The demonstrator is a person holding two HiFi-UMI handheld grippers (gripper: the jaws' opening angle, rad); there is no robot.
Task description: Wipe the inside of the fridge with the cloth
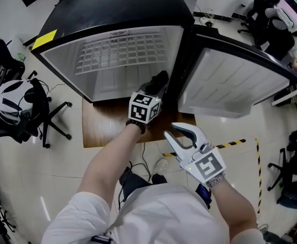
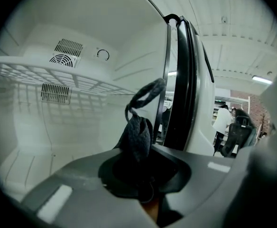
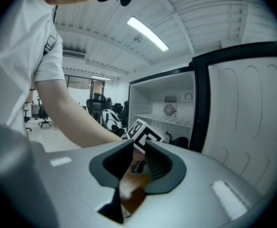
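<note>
Charcoal-grey and nubbly, the cloth is bunched into a thick wad, with one twisted loop standing up above it (rather like a little handle). My left gripper has its jaws pinched on the lower end of that wad, so the narrow gap between them is filled with fabric.

In the head view the cloth is a dark lump at the tip of my left gripper. It sits at the mouth of the fridge, low on the right side of the opening, near the hinge edge of the open door. I cannot tell whether it touches a wall.

Beyond it are white inner walls, a wire shelf and a round fan vent on the back wall.

My right gripper is outside the fridge, below the door. Its jaws stand a little apart with nothing between them.
</note>
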